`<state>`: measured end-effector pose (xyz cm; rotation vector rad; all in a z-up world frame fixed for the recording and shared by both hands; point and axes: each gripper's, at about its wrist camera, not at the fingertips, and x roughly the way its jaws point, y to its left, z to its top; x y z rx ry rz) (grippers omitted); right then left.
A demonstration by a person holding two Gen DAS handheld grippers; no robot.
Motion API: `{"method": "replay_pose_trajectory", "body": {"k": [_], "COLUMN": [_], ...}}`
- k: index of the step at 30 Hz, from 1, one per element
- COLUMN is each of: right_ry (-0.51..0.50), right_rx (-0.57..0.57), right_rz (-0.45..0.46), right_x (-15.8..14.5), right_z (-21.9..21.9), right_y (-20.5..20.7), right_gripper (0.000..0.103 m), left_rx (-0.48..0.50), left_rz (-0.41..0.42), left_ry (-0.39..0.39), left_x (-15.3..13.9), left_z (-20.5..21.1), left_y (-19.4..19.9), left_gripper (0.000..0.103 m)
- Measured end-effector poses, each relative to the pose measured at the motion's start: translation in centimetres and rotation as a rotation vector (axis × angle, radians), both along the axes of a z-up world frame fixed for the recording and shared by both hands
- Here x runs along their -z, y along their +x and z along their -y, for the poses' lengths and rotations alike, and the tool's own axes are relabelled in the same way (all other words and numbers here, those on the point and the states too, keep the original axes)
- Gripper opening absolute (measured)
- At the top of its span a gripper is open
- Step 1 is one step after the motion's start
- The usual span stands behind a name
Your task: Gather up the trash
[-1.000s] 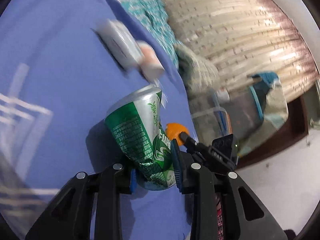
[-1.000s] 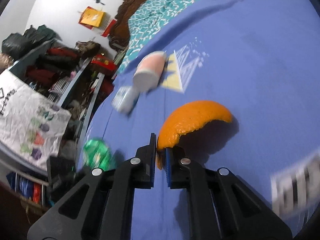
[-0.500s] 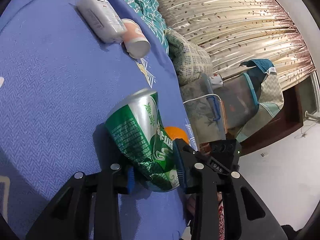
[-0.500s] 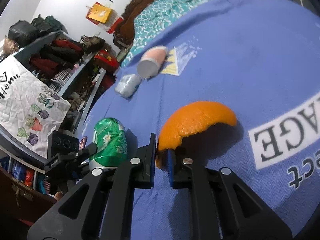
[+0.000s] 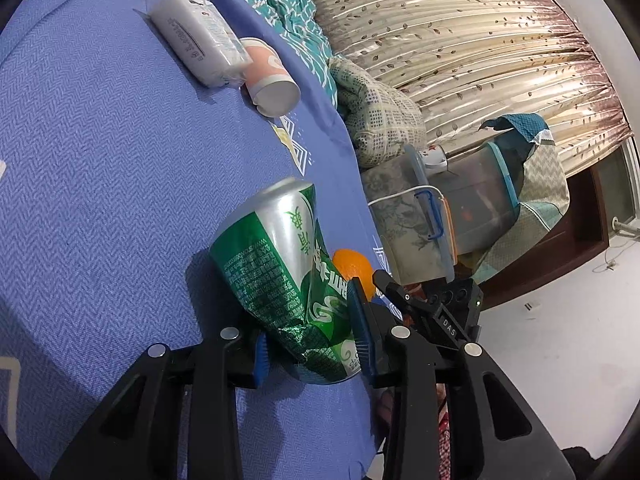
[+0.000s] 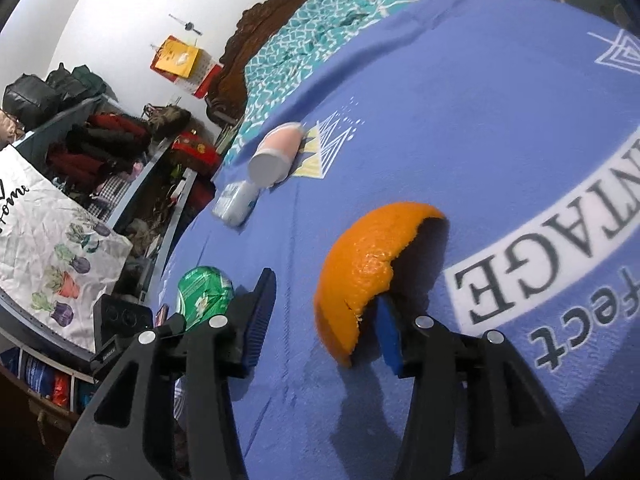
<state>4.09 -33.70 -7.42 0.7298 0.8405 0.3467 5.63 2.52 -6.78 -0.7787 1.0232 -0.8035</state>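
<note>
Right gripper (image 6: 324, 316) has just sprung open, freeing the orange peel (image 6: 372, 264) between its jaws; left gripper (image 5: 312, 344) clamps the crushed green can (image 5: 280, 276)

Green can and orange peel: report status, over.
Left gripper shut on green can. Right gripper just opened, orange peel loose between its fingers. Nothing blocking.

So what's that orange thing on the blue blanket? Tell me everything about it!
It is a piece of orange peel, a curved, dome-shaped shell with a bumpy, bright skin and a ragged, torn edge. It lies hollow side down on the blue blanket. The right gripper has just opened: its pads stand apart, with the peel's lower end between them, close to the right-hand pad. From the left wrist view only a small bit of the peel shows behind the crushed green can.
</note>
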Motion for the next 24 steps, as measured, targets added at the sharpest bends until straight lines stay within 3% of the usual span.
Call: {"method": "replay_pose_trajectory", "body": {"k": [5, 10, 14, 24], "right_ry": [-0.016, -0.072, -0.119, -0.176], "right_rx": [0.006, -0.02, -0.051, -0.099], "right_rz": [-0.008, -0.033, 0.002, 0.06], "right_x": [0.2, 0.3, -0.3, -1.1], "right_z": [0.2, -0.8, -1.8, -3.4], "right_y": [0.3, 0.8, 0.7, 0.1], "right_gripper": [0.047, 0.021, 0.014, 0.013], "left_rx": [0.0, 0.001, 0.003, 0.016], "left_rz": [0.001, 0.004, 0.003, 0.011], "left_ry": [0.0, -0.002, -0.007, -0.026], "left_x": [-0.1, -0.2, -0.2, -0.4], "left_z": [0.1, 0.1, 0.1, 0.1], "left_y": [0.0, 0.2, 0.1, 0.2], "left_gripper": [0.033, 0.033, 0.031, 0.028]}}
